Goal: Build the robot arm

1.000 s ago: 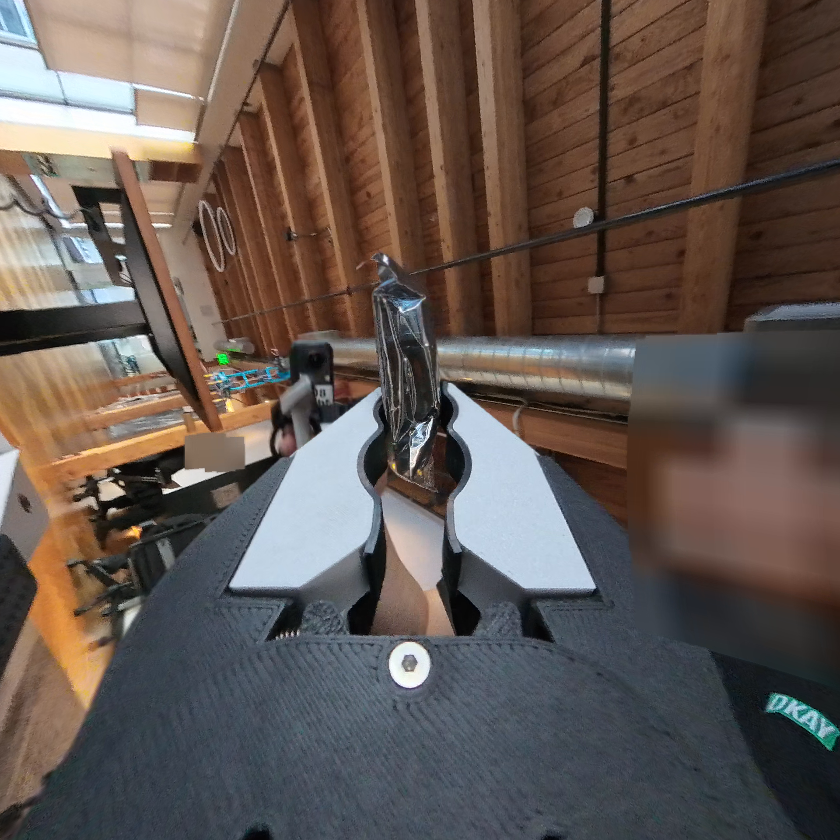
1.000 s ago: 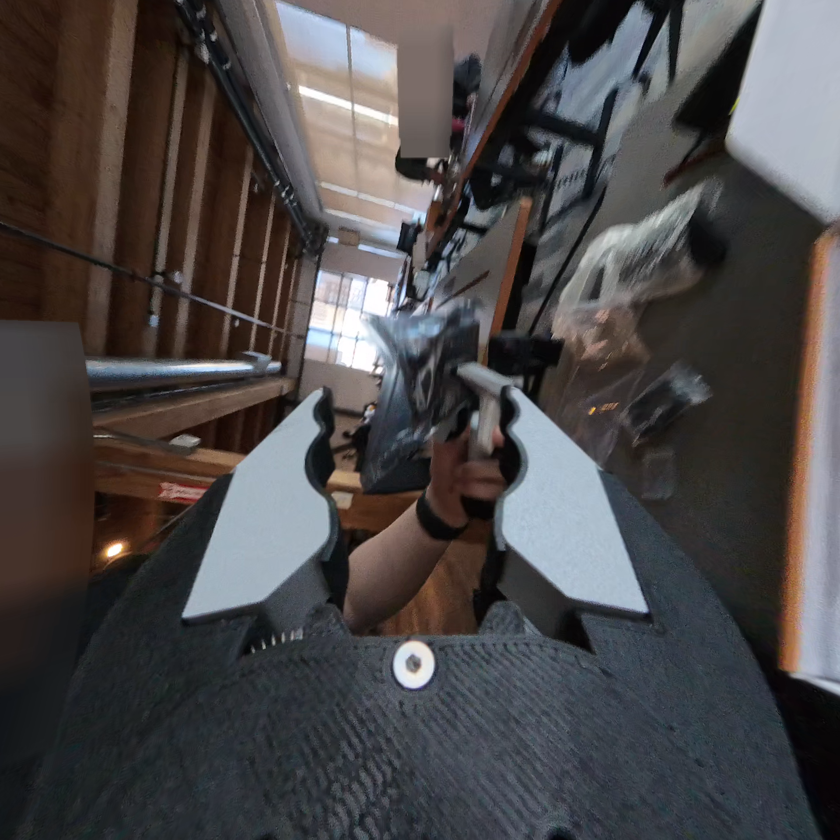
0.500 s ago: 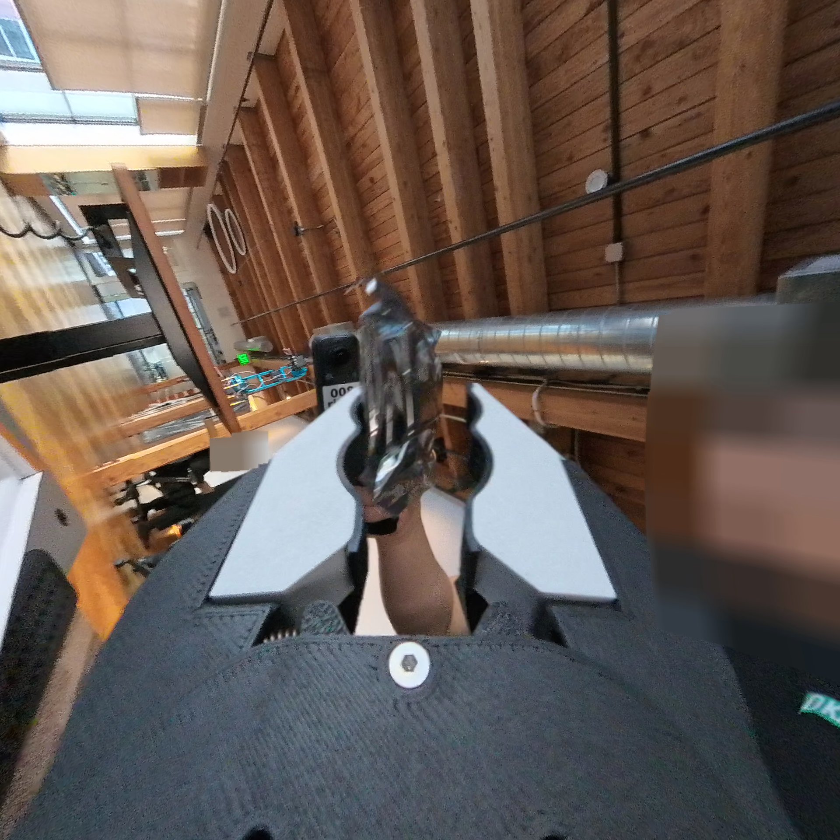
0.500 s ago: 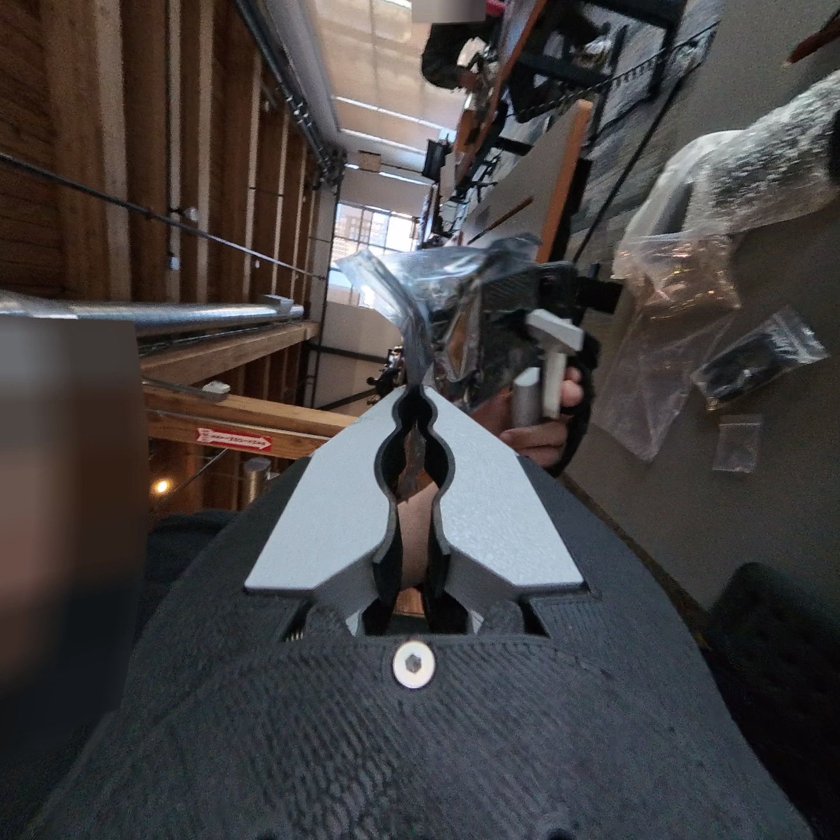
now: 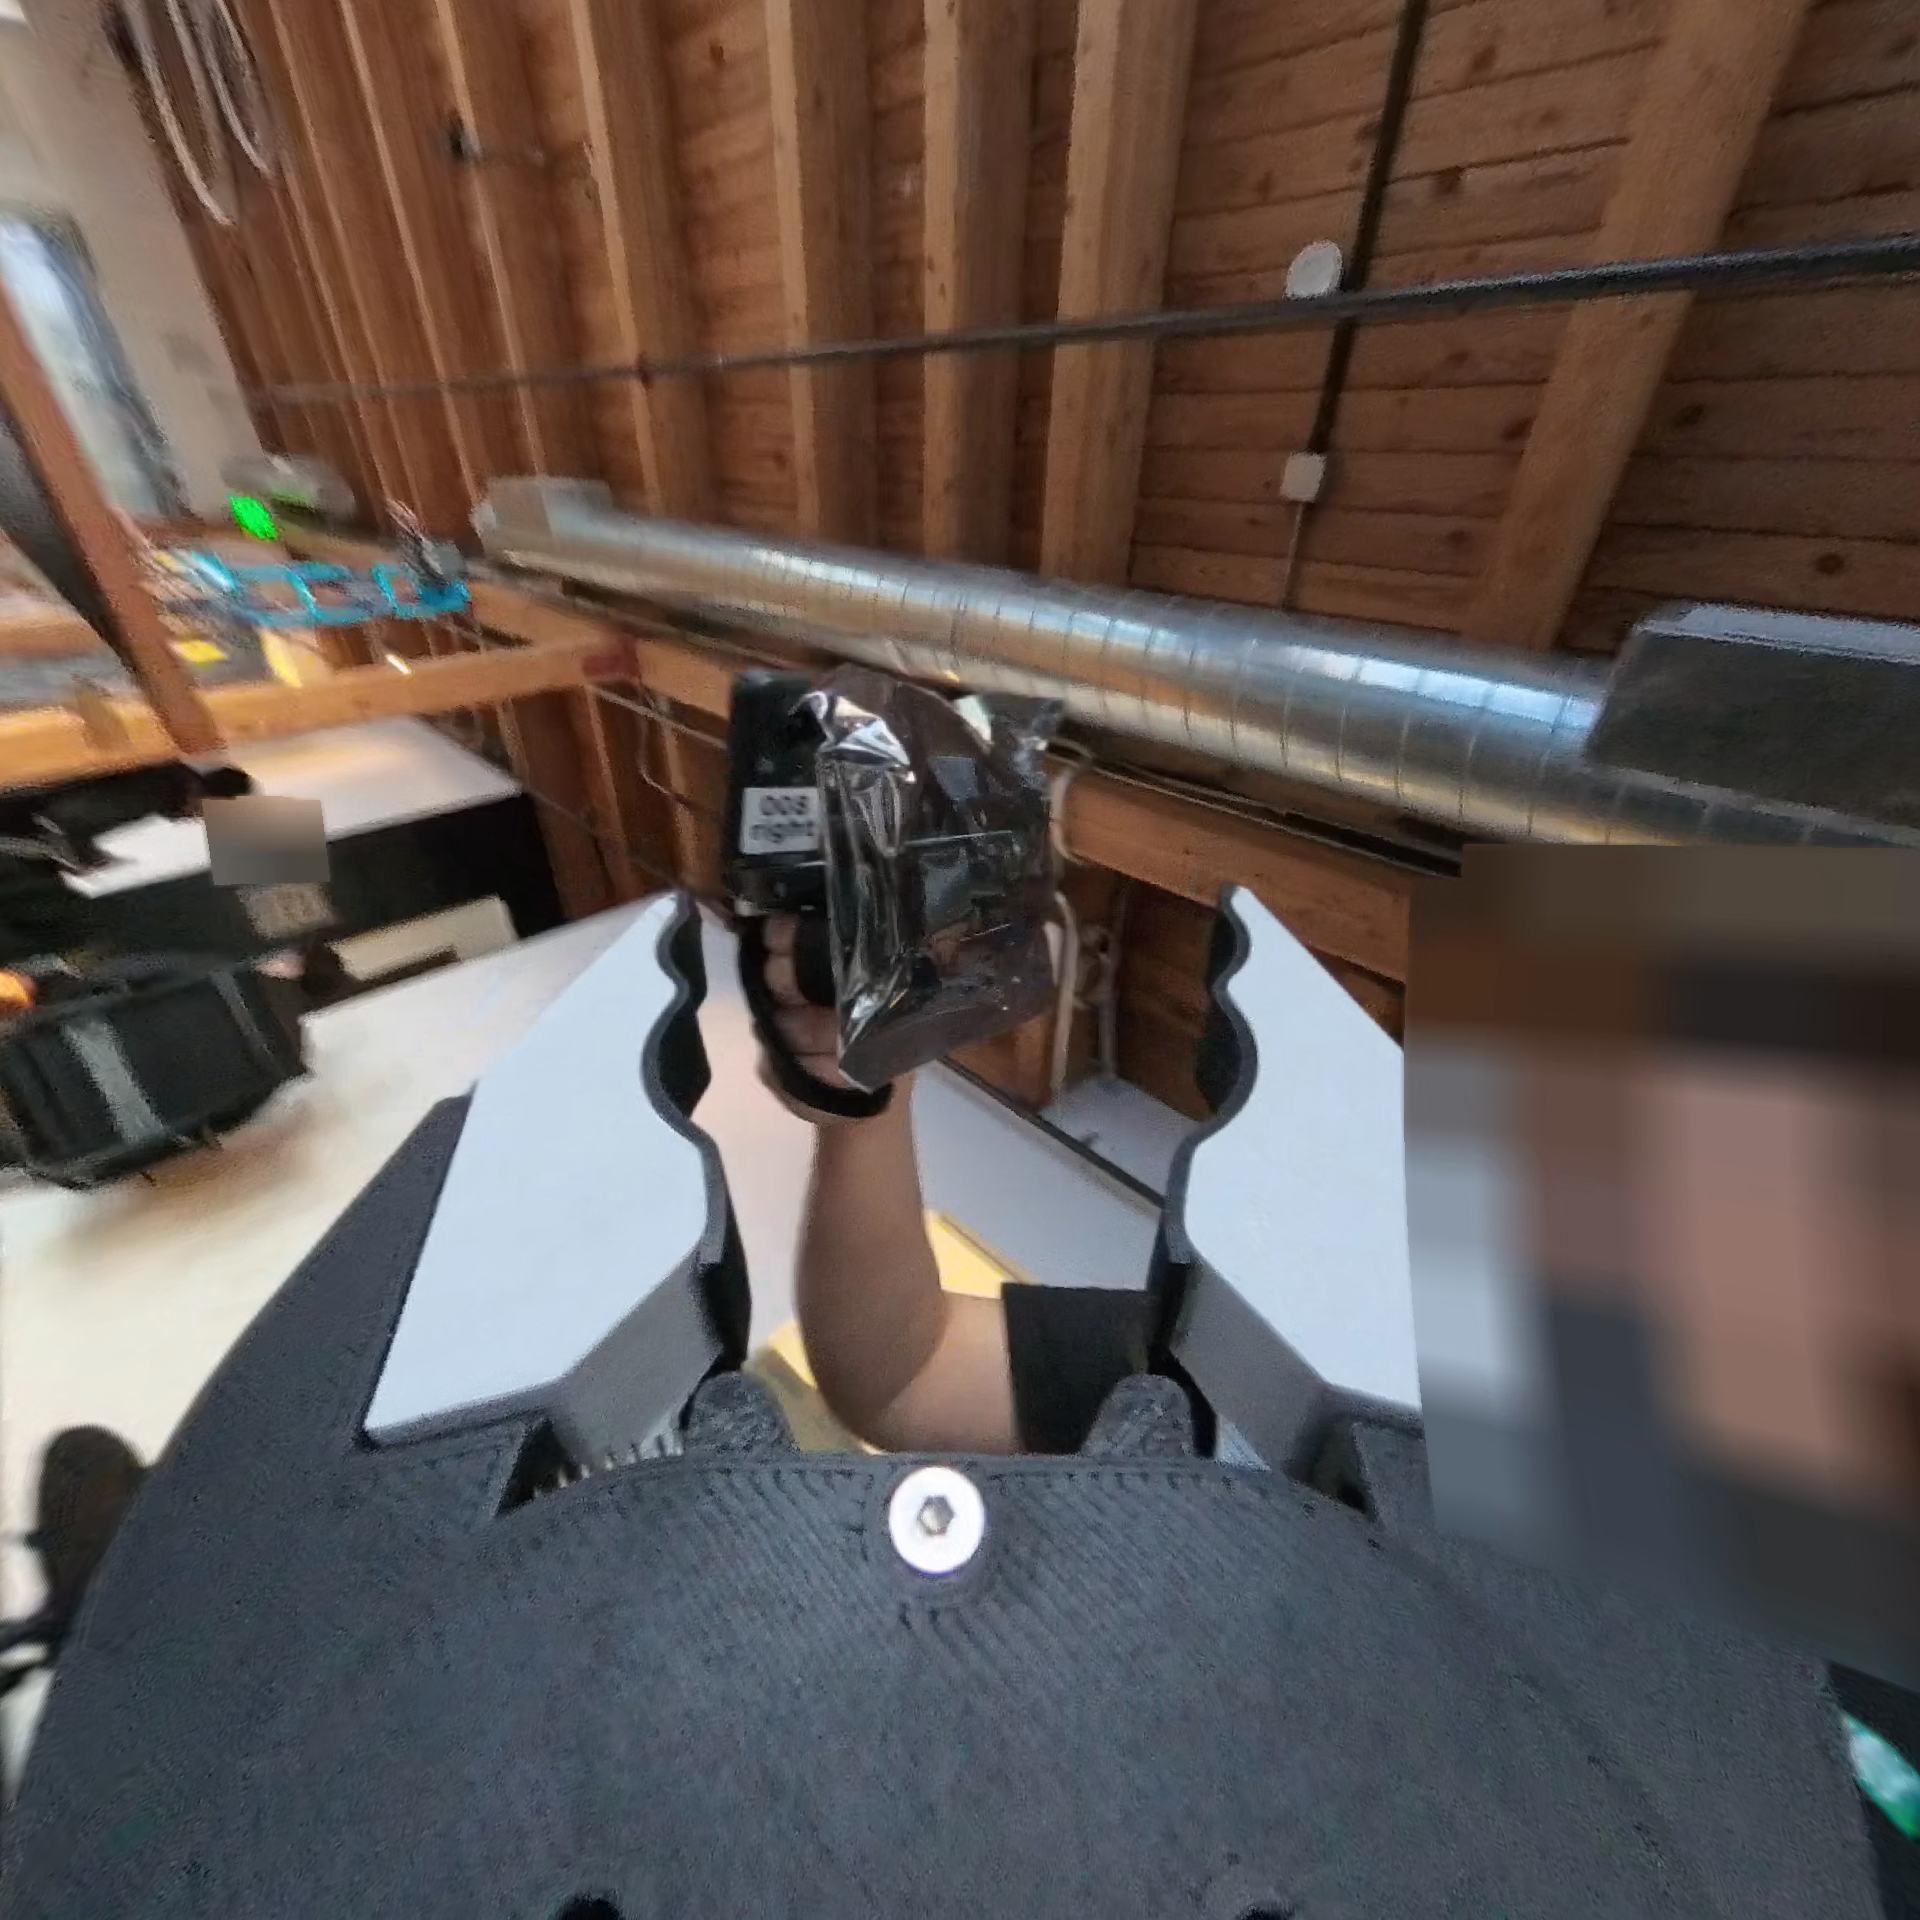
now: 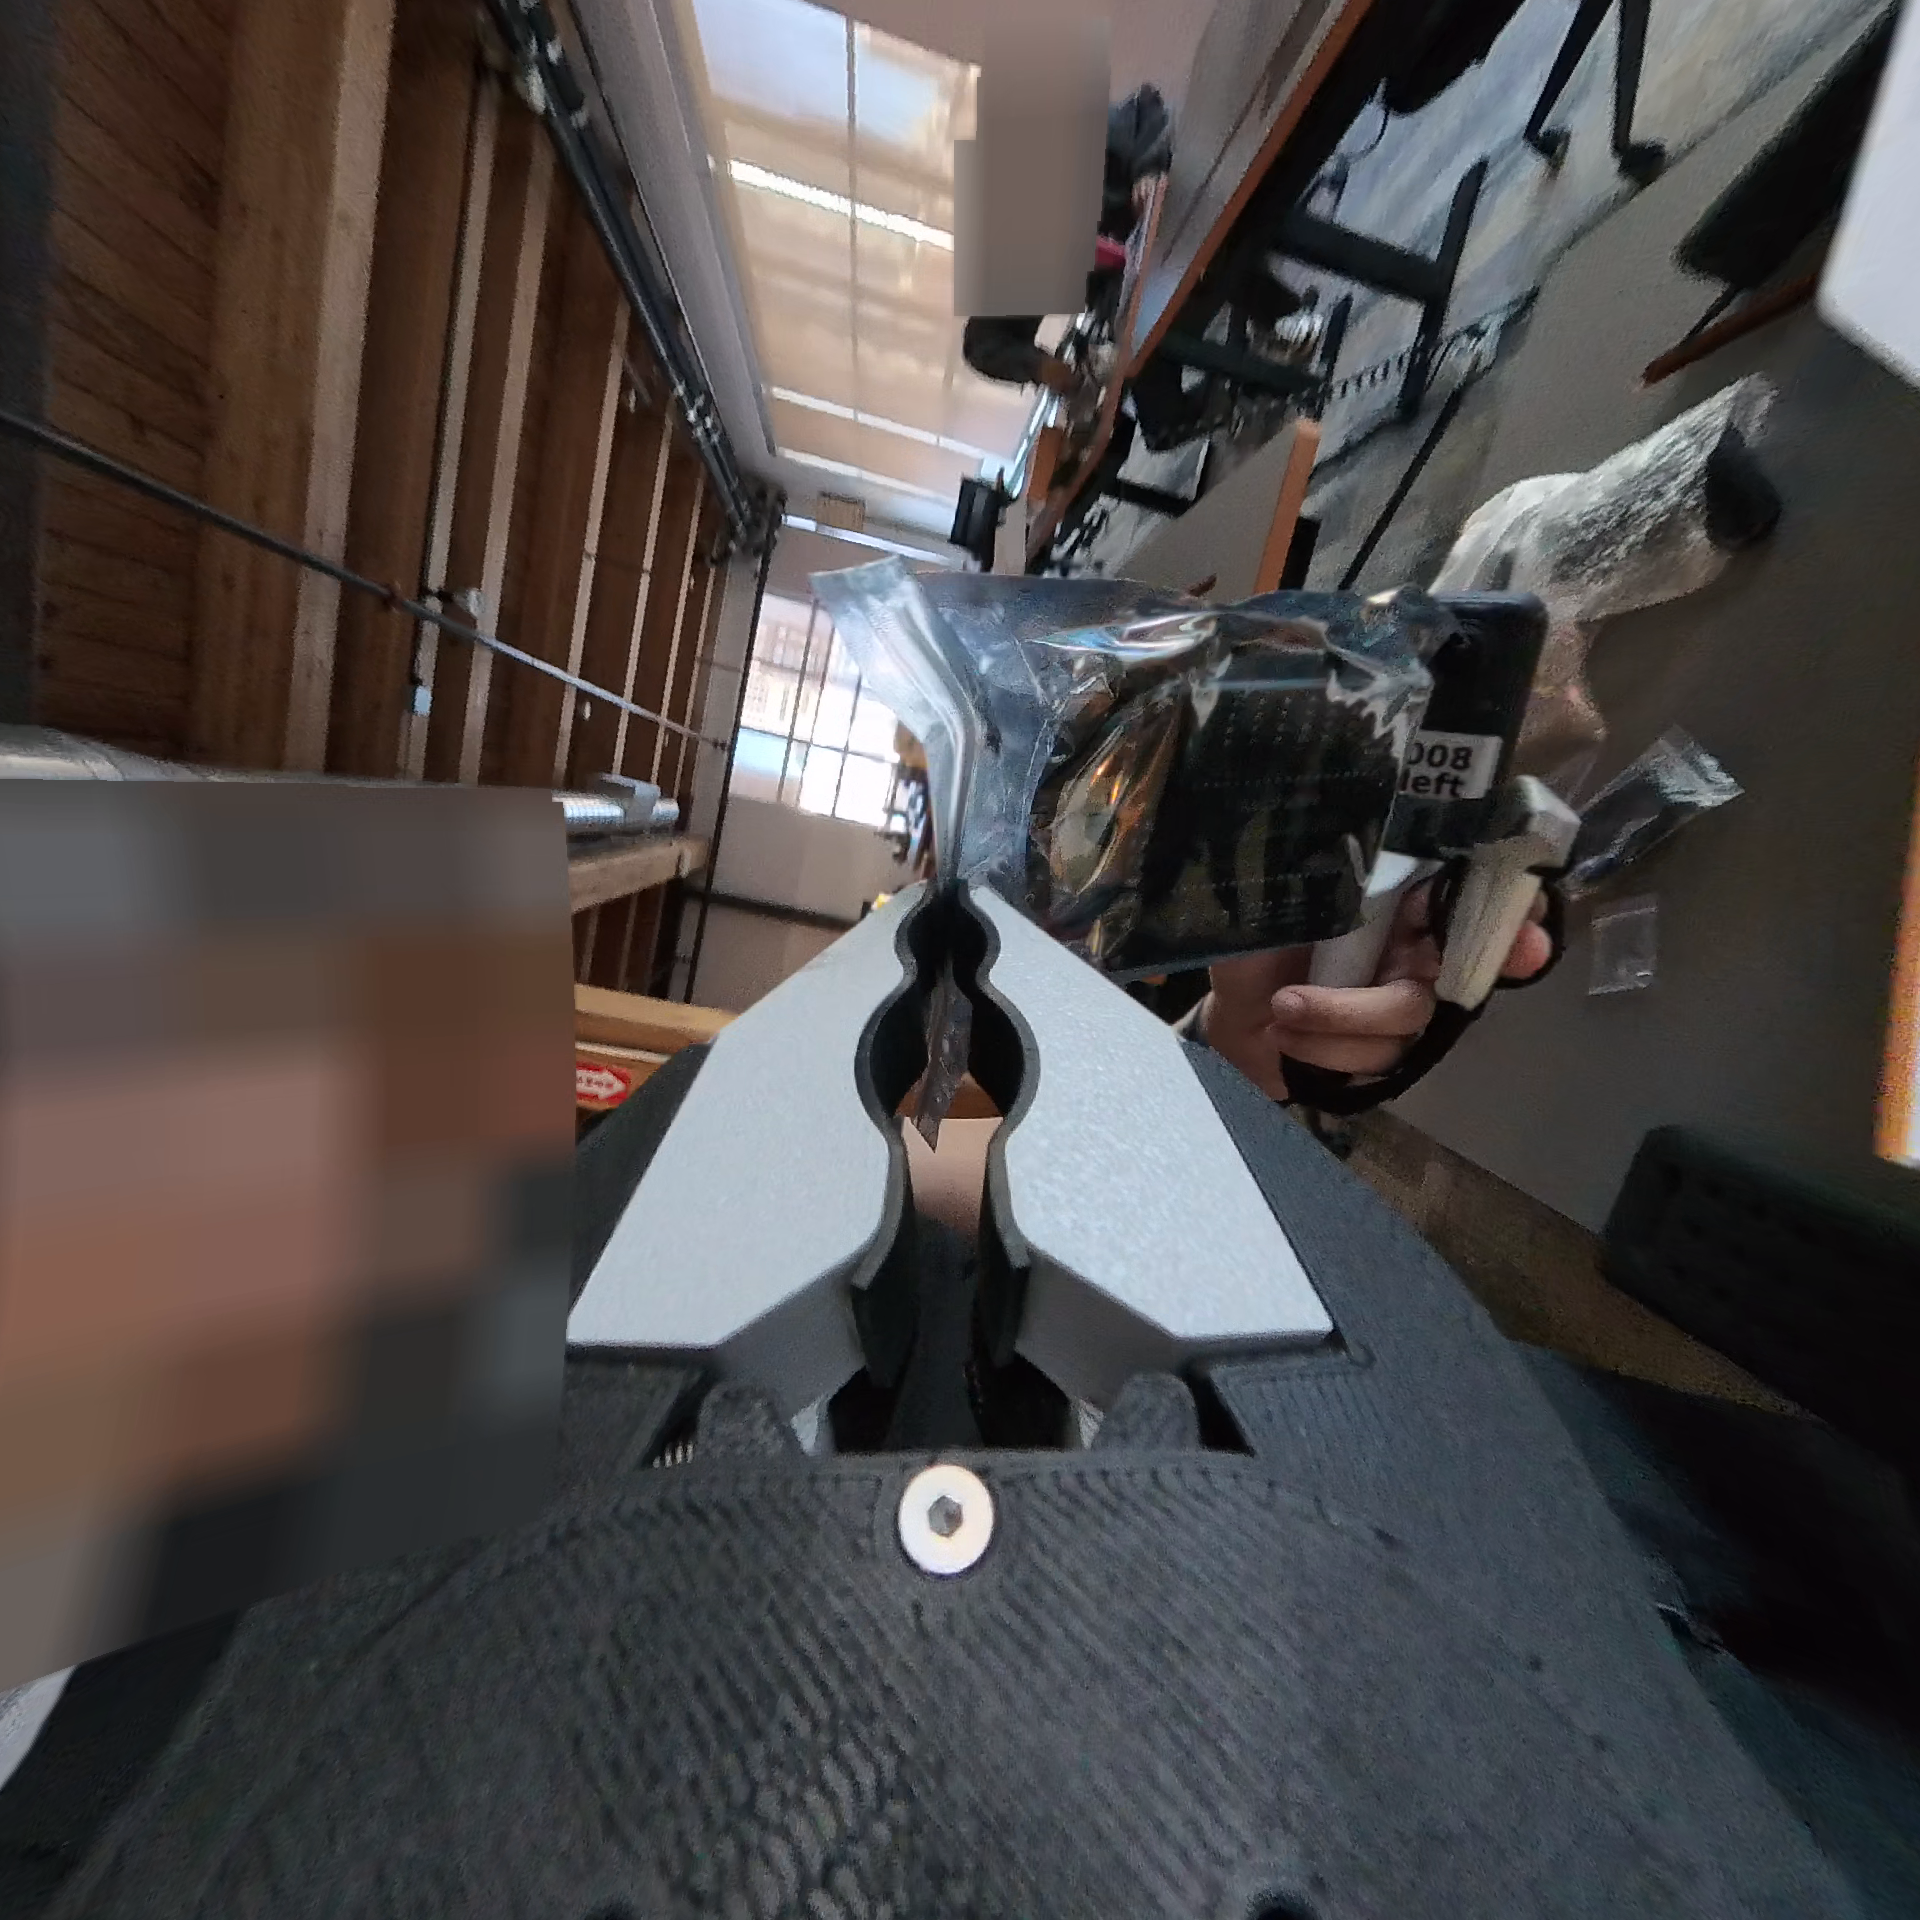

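In the right hand-held gripper (image 6: 954,904), a clear bag (image 6: 1143,769) holds dark parts.

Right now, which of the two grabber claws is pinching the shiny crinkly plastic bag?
The right gripper. Its grey fingers are squeezed together on the edge of the shiny clear plastic bag. The left gripper has its fingers spread wide with nothing between them.
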Tool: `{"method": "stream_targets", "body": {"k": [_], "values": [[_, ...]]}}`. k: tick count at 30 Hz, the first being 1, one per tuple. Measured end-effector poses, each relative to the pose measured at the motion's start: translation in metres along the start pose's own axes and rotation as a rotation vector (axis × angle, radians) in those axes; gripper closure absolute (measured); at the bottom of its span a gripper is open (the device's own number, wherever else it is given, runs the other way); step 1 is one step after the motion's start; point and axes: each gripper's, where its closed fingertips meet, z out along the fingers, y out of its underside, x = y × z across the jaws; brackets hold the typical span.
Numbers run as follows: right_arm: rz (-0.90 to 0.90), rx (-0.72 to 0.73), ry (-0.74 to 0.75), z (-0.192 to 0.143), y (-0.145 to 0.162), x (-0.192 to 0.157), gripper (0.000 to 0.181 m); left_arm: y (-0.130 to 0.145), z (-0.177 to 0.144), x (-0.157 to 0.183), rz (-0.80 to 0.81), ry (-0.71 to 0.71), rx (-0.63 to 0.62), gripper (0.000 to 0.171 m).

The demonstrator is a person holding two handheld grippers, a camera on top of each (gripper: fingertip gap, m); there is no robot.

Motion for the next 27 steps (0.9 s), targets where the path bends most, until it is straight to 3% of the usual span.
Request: {"method": "stream_targets", "body": {"k": [4,8,15,24,27], "values": [[0.003,0.117,0.008,-0.083,-0.005,-0.015,0.181,0.027,0.077,-0.024,-0.125,0.104,-0.106,0.078],[-0.028,0.254,0.012,-0.187,-0.006,-0.030,0.181,0.063,0.157,-0.068,-0.189,0.098,-0.242,0.078],[-0.070,0.464,-0.012,-0.401,0.010,-0.057,0.181,0.156,0.310,-0.183,-0.315,0.058,-0.478,0.077],[-0.102,0.677,0.036,-0.665,0.027,-0.112,0.181,0.268,0.519,-0.319,-0.505,0.123,-0.584,0.078],[-0.107,0.730,0.053,-0.739,0.023,-0.119,0.181,0.293,0.578,-0.366,-0.549,0.119,-0.643,0.076]]}}
